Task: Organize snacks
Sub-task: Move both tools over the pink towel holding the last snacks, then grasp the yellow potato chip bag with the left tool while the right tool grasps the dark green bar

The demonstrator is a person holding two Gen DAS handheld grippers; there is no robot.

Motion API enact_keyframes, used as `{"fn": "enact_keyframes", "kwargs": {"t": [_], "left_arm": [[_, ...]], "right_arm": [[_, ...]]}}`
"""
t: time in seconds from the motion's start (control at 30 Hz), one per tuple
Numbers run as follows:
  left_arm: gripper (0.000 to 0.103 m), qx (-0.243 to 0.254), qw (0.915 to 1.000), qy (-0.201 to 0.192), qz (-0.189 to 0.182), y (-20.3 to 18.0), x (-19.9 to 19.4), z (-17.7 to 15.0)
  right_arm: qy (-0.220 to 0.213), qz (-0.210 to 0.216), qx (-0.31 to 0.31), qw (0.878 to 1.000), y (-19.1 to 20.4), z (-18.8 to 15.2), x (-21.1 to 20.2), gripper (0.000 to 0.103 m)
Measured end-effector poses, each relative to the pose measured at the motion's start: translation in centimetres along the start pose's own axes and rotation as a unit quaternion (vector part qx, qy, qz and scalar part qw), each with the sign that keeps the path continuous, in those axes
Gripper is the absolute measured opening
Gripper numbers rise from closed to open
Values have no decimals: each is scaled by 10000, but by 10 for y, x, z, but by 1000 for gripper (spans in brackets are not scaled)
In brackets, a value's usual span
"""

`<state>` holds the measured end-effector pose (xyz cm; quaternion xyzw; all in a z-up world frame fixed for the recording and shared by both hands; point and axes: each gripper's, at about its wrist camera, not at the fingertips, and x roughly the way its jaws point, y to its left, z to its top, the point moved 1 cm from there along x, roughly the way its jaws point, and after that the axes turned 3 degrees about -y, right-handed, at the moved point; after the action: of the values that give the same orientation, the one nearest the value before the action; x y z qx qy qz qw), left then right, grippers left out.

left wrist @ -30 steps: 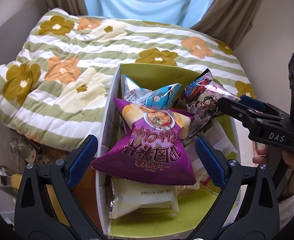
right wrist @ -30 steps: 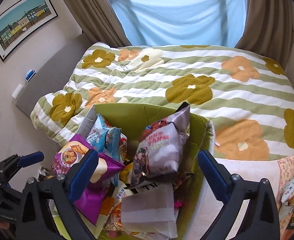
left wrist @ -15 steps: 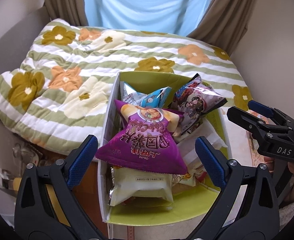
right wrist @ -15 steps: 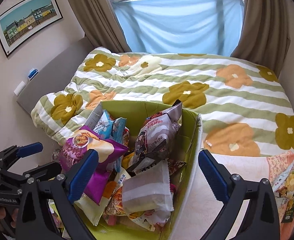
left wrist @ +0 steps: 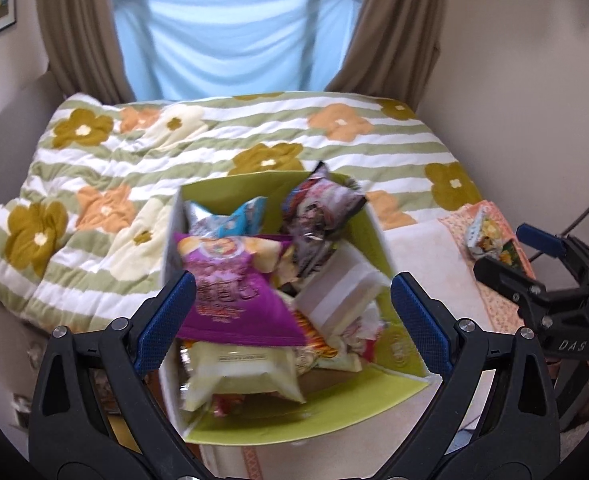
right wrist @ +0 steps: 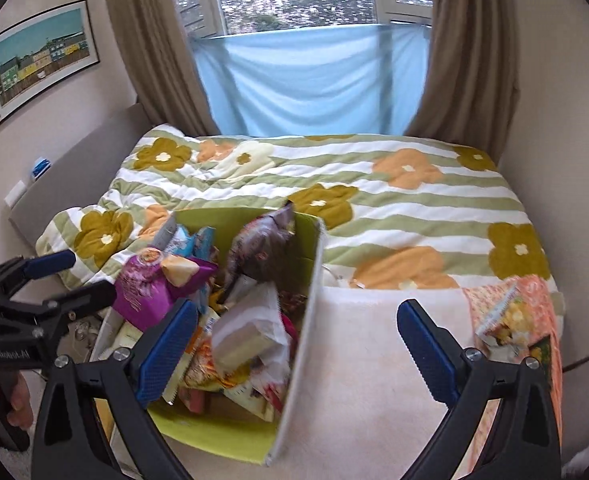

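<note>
Both cameras now farther from green box [left wrist: 378,236] than second ago; more of bed visible, so both grippers retreating, likely packing step finished.
Left gripper [left wrist: 292,318]: wide, empty. Right gripper [right wrist: 296,346]: wide, empty.
Box near bed edge, full: one purple bag [left wrist: 230,292], one dark bag [left wrist: 318,208], one white packet [left wrist: 338,288]; others uncountable.
One snack pack [right wrist: 506,324] outside, right, on orange cloth.

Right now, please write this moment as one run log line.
left gripper: jaws open, empty | right gripper: jaws open, empty | green box: full of snacks | purple bag: on top | one packet: outside, on bed
</note>
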<state>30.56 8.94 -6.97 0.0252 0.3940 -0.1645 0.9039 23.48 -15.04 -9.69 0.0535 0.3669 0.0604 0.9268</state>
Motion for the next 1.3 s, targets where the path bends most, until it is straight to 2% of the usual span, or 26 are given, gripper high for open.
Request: {"fn": "enact_keyframes", "kwargs": {"t": [0.2, 0.43, 0.7, 0.93, 1.1, 1.3], "left_arm": [[97, 361, 9990, 79, -261, -56, 23, 11], [97, 679, 9943, 449, -695, -149, 73, 19], [97, 1166, 9811, 1041, -1140, -261, 154, 23], [97, 1694, 9631, 1517, -1436, -346, 234, 16], [97, 1799, 9532, 1889, -1526, -381, 287, 3], [97, 1926, 9466, 2133, -1458, -401, 324, -10]], "right_arm": [[-62, -431, 171, 9989, -48, -25, -20, 102], [254, -1396, 341, 9893, -133, -65, -30, 102], [488, -1484, 837, 9842, -225, -94, -22, 102], [648, -1472, 795, 9838, -271, -108, 5, 102], [643, -1455, 526, 9859, -283, -114, 26, 102], [702, -1413, 269, 9871, -288, -119, 46, 102]]}}
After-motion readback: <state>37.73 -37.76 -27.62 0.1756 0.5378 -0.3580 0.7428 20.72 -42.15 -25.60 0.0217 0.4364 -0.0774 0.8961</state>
